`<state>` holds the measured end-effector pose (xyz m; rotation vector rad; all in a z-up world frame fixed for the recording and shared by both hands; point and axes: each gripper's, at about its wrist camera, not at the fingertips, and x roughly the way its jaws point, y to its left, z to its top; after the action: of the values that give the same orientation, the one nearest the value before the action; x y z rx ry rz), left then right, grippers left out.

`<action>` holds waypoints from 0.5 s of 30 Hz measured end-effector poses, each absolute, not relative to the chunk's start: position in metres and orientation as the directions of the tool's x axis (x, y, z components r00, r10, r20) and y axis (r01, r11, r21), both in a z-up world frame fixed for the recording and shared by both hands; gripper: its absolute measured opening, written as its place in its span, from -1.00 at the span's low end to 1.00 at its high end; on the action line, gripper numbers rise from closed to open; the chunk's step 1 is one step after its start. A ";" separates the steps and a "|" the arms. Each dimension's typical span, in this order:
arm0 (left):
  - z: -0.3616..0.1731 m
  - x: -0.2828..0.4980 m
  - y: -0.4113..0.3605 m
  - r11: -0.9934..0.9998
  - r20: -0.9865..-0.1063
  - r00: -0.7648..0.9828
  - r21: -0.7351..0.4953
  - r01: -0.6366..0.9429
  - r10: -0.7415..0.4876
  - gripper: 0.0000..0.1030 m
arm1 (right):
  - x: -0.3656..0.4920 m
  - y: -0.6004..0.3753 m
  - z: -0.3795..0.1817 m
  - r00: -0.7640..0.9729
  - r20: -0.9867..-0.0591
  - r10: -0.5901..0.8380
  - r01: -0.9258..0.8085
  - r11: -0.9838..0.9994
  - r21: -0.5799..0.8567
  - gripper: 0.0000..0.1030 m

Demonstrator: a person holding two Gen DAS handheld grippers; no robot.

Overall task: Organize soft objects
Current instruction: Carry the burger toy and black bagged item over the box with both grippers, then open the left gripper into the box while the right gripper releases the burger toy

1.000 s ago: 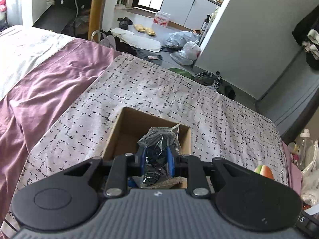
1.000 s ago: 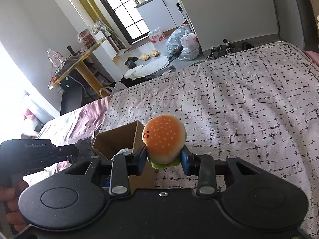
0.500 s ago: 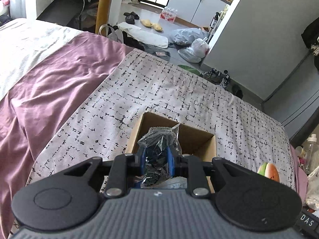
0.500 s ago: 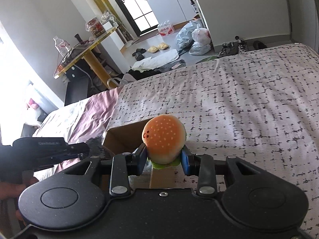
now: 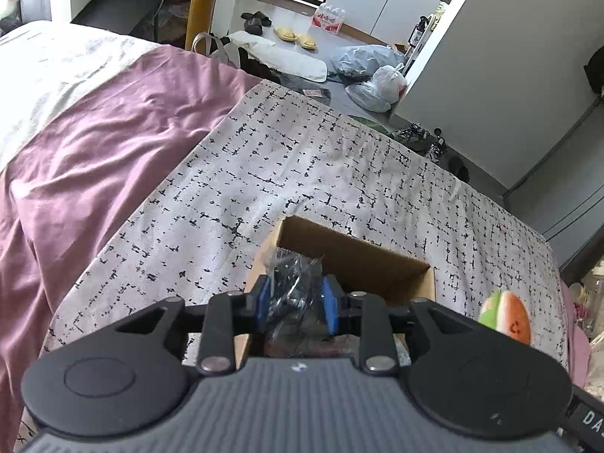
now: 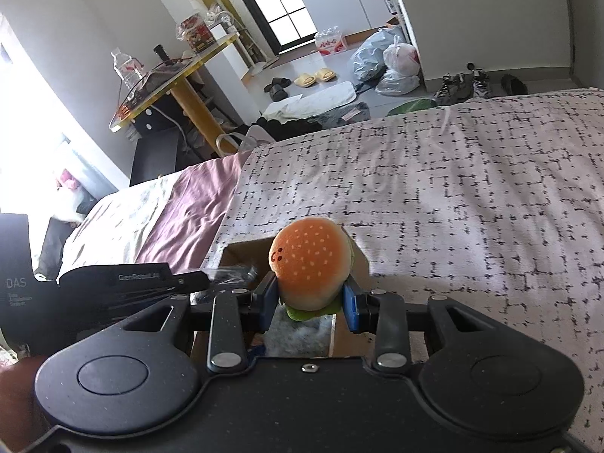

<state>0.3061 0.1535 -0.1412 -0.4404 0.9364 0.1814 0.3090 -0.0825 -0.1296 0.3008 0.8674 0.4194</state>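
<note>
An open cardboard box (image 5: 355, 260) sits on the black-and-white patterned blanket (image 5: 302, 173). My left gripper (image 5: 296, 298) is shut on a dark item in a clear crinkly plastic bag (image 5: 294, 283), held over the box's near left corner. My right gripper (image 6: 311, 296) is shut on a plush hamburger toy (image 6: 309, 260), held above the box (image 6: 245, 253). The hamburger also shows at the right in the left wrist view (image 5: 507, 315). The left gripper shows at the left in the right wrist view (image 6: 124, 283).
A purple sheet (image 5: 94, 143) and a white cover (image 5: 45, 68) lie left of the blanket. Beyond the bed's edge the floor holds plastic bags (image 5: 373, 75), slippers (image 5: 294, 36), shoes (image 6: 460, 83) and a yellow-legged table (image 6: 177, 75).
Both grippers have moved forward over the box while keeping their loads. The box now sits further right and lower under the left gripper, and directly under the hamburger.
</note>
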 end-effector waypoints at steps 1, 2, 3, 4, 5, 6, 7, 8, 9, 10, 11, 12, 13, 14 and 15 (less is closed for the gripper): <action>-0.142 0.307 0.155 0.893 -0.808 0.587 -0.297 -0.337 -0.048 -0.38 | 0.311 -0.079 -0.130 0.570 -0.670 0.475 -0.237 0.876 0.419 -0.31; -0.141 0.306 0.156 0.890 -0.806 0.589 -0.308 -0.335 -0.056 -0.34 | 0.312 -0.076 -0.130 0.567 -0.671 0.477 -0.240 0.875 0.419 -0.31; -0.141 0.306 0.158 0.888 -0.802 0.594 -0.317 -0.333 -0.063 -0.30 | 0.314 -0.073 -0.130 0.563 -0.673 0.480 -0.244 0.874 0.419 -0.31; -0.140 0.305 0.159 0.887 -0.799 0.597 -0.321 -0.333 -0.065 -0.28 | 0.316 -0.069 -0.131 0.558 -0.674 0.484 -0.249 0.873 0.420 -0.31; -0.139 0.304 0.160 0.886 -0.799 0.598 -0.321 -0.336 -0.062 -0.25 | 0.317 -0.067 -0.131 0.554 -0.675 0.488 -0.252 0.871 0.422 -0.31; -0.139 0.303 0.162 0.884 -0.799 0.598 -0.320 -0.340 -0.059 -0.23 | 0.319 -0.063 -0.132 0.548 -0.675 0.493 -0.255 0.868 0.426 -0.31; -0.138 0.302 0.164 0.882 -0.799 0.599 -0.321 -0.344 -0.057 -0.22 | 0.321 -0.060 -0.133 0.542 -0.676 0.499 -0.258 0.865 0.431 -0.31; -0.137 0.300 0.165 0.880 -0.798 0.599 -0.324 -0.346 -0.058 -0.22 | 0.322 -0.058 -0.133 0.538 -0.677 0.502 -0.260 0.863 0.433 -0.31; -0.137 0.299 0.167 0.878 -0.798 0.600 -0.328 -0.348 -0.060 -0.21 | 0.324 -0.055 -0.134 0.533 -0.678 0.506 -0.262 0.861 0.437 -0.31; -0.136 0.297 0.169 0.878 -0.797 0.601 -0.329 -0.348 -0.061 -0.21 | 0.326 -0.052 -0.135 0.526 -0.680 0.511 -0.263 0.858 0.441 -0.31; -0.135 0.295 0.171 0.878 -0.797 0.601 -0.329 -0.349 -0.059 -0.21 | 0.328 -0.049 -0.136 0.522 -0.681 0.514 -0.263 0.856 0.445 -0.31; -0.134 0.294 0.173 0.876 -0.798 0.601 -0.326 -0.354 -0.054 -0.20 | 0.330 -0.046 -0.136 0.517 -0.682 0.517 -0.264 0.854 0.448 -0.31; -0.133 0.292 0.175 0.875 -0.799 0.599 -0.324 -0.361 -0.049 -0.20 | 0.332 -0.043 -0.137 0.511 -0.684 0.521 -0.263 0.852 0.453 -0.30; -0.133 0.291 0.178 0.872 -0.799 0.599 -0.325 -0.365 -0.047 -0.20 | 0.334 -0.040 -0.137 0.505 -0.685 0.525 -0.262 0.849 0.458 -0.30; -0.132 0.290 0.180 0.870 -0.799 0.599 -0.325 -0.370 -0.044 -0.20 | 0.335 -0.037 -0.138 0.501 -0.685 0.529 -0.262 0.847 0.462 -0.30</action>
<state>0.2898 0.1800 -0.1318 -0.4960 0.9175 0.1980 0.3354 -0.0366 -0.1379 0.3166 0.9310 0.4876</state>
